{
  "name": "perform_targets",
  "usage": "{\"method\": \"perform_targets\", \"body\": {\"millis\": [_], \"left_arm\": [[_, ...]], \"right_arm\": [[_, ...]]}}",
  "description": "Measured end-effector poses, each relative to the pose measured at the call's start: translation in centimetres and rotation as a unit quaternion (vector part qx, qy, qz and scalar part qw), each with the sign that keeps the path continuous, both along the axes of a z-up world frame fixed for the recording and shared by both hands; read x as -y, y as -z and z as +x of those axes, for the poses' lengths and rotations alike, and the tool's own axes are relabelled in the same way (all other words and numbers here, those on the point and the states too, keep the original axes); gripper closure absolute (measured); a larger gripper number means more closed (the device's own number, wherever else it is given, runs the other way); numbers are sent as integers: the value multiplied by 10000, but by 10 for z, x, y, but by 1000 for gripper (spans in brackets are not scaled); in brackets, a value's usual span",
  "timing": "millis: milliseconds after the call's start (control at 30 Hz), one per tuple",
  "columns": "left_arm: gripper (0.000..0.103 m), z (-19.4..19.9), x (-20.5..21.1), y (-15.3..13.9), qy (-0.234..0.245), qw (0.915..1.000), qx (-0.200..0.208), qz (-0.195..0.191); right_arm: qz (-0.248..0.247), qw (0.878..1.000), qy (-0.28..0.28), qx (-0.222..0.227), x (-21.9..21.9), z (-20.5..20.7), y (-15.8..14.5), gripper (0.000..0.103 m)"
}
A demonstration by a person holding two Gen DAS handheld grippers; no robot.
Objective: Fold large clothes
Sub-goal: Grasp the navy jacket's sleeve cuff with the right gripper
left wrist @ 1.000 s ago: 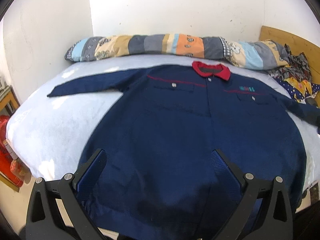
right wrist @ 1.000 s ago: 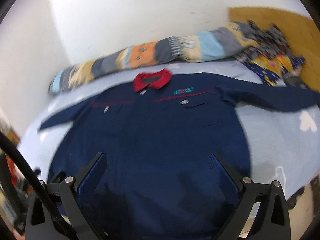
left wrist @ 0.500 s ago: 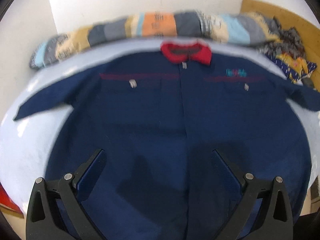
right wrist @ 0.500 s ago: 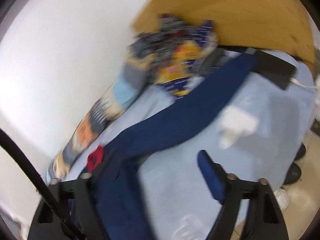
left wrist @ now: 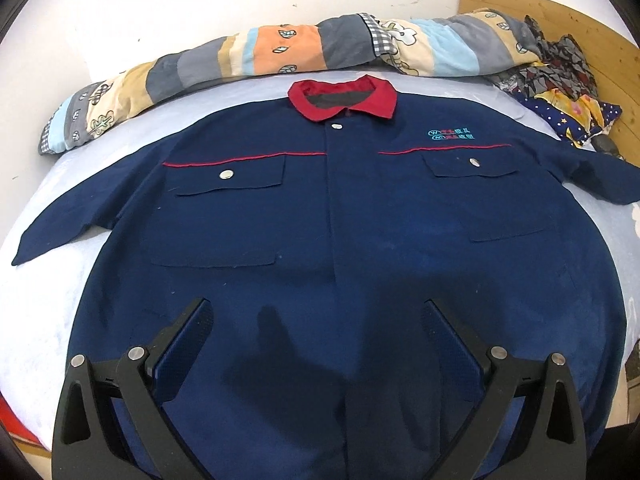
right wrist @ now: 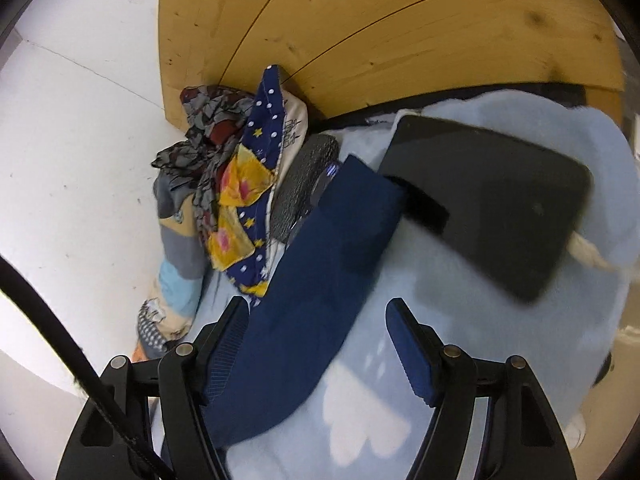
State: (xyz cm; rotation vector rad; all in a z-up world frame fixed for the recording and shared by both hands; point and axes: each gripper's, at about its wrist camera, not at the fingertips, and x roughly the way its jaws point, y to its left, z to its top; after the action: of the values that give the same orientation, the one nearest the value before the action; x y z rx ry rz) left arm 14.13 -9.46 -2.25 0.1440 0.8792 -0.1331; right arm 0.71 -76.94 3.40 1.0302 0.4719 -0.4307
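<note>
The right gripper [right wrist: 316, 316] had just been closing partway and its jaws stood apart, pressing on nothing; the navy sleeve [right wrist: 320, 264] ran up between them, lying close against the left-hand finger in that view and clear of the other, whose blue pad [right wrist: 404, 344] stood over bare pale-blue bedsheet [right wrist: 460, 288]. From the fingertips the sleeve's long axis led forward and a little to the right, ending at its cuff just beside a black tablet-like slab [right wrist: 492, 200] and a heap of patterned cloth [right wrist: 236, 184] against the wooden headboard [right wrist: 360, 32]. The gripper was thus lined up nearly along the sleeve rather than across it, which I judged the point the next move turned on: a pinch here would catch the sleeve lengthwise, near its one edge. The left gripper [left wrist: 316, 312] was also wide open and empty, hovering over the lower front of the jacket [left wrist: 320, 220], which lay spread flat, face up, red collar [left wrist: 344, 98] toward the striped bolster [left wrist: 260, 52] at the far side. In that view the other sleeve [left wrist: 68, 224] stretched off to the left, well apart from the left gripper's fingers. The right hand was clearly the nearer to a sleeve, so folding that sleeve inward looked like the first step, with nothing yet folded.
</note>
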Motion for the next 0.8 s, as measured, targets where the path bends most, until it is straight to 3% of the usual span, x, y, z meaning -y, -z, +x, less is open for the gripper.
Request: {"method": "perform_targets", "body": {"millis": [267,333,367,433,467,633,800], "left_arm": [[0,5,18,-2,217,9998,1,-28],[0,5,25,-3,291,9996,36,42],[0,5,29,-4,335,9994,45,44],[0,6,34,-4,375,9993,50,45],[0,7,34,-4,381,9993,52,36],[0,9,40,-2,396,9992,12,-6],[0,6,35,-7,372,9992,166,59]], "right_arm": [[-38,9991,303,-308,37,30,18,39],[18,9994,265,-244,41,35,24,53],[36,9994,228,-247,42,38,26,55],[-14,9998,120,-127,40,41,25,86],[-131,9999,76,-84,37,42,20,89],[-870,9960,-122,133,12,43,-21,90],[-1399,9886,-396,382,-16,58,-82,91]]}}
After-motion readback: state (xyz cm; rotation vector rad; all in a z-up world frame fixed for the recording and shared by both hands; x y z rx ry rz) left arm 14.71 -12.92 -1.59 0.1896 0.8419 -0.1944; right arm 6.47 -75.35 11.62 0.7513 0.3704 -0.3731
